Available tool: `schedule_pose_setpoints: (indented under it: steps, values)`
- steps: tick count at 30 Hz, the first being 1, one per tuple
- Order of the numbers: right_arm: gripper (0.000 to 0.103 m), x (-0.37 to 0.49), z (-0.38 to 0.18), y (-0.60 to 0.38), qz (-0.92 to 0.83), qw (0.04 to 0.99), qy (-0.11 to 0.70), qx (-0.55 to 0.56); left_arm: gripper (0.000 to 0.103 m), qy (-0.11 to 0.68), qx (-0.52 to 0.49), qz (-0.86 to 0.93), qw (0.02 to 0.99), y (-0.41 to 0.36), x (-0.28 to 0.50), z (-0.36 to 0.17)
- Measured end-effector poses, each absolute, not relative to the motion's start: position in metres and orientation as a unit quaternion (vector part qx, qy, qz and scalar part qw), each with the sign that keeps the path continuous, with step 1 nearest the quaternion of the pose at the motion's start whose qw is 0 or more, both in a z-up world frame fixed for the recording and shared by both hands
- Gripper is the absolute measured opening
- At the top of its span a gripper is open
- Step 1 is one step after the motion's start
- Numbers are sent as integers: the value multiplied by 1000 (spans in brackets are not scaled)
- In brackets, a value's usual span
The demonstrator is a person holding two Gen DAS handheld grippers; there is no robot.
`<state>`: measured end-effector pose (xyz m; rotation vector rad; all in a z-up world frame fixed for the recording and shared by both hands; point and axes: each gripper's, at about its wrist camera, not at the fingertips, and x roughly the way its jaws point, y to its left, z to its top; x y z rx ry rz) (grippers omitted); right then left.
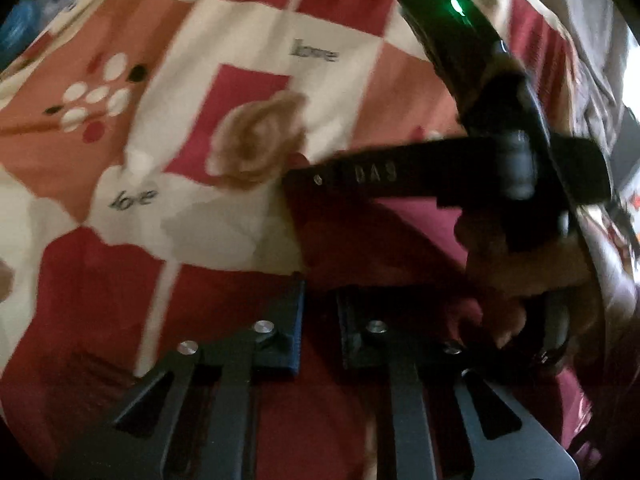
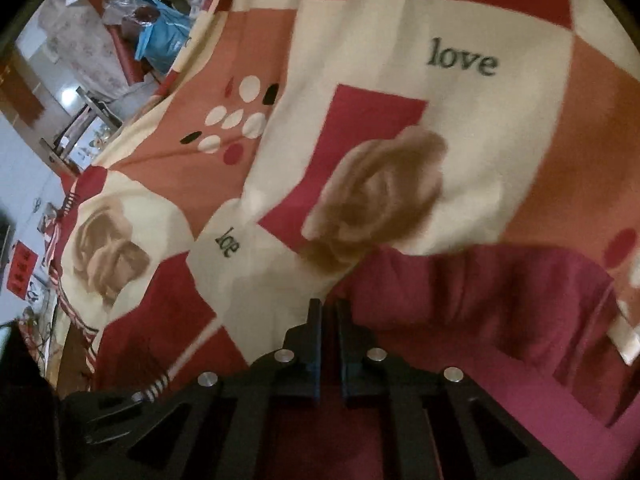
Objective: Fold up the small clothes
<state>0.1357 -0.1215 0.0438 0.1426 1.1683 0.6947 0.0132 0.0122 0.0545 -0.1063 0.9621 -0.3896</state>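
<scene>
Right wrist view is mostly the patchwork bedspread (image 2: 460, 128), the one with roses and "love" on it, so that's my landmark. Sitting on its near edge is the maroon garment (image 2: 500, 320), bunched up, not folded yet I'd say. Right gripper (image 2: 329, 344) hangs over the garment's edge, fingers nearly pressed together, can't tell if any cloth is pinched. Left gripper (image 1: 320, 320) is also over the maroon cloth, fingers close with a small gap. Nothing on the bedspread blocks the fold, just room clutter (image 2: 152, 28) beyond its far corner.
</scene>
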Motion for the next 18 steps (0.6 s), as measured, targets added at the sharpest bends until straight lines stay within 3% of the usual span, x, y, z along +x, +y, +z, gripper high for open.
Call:
schedule_pose_setpoints:
  steps: [6, 7, 8, 9, 10, 11, 12, 17, 18]
  values:
    - [6, 128, 46, -130, 326, 770, 539, 99, 12, 491, -54, -176, 852, 14, 15, 49]
    - [11, 123, 51, -139, 326, 769, 540, 107, 13, 492, -52, -176, 851, 14, 15, 53]
    - [18, 112, 63, -162, 317, 773, 538, 113, 18, 493, -49, -173, 852, 16, 12, 55]
    - [40, 104, 70, -176, 304, 783, 532, 109, 22, 491, -43, -168, 854, 17, 9, 60]
    - [53, 90, 79, -200, 275, 802, 521, 97, 36, 486, -38, -163, 858, 19, 9, 62]
    - [55, 82, 83, -213, 256, 813, 515, 90, 50, 480, -33, -157, 862, 20, 6, 65]
    - [55, 67, 87, -242, 223, 829, 507, 79, 55, 470, -31, -154, 869, 19, 4, 69]
    - [55, 39, 45, -335, 67, 824, 559, 60, 57, 443, -49, -163, 880, 3, 2, 77]
    - [51, 36, 28, -350, 62, 813, 574, 76, 57, 446, -43, -164, 879, -5, 4, 75]
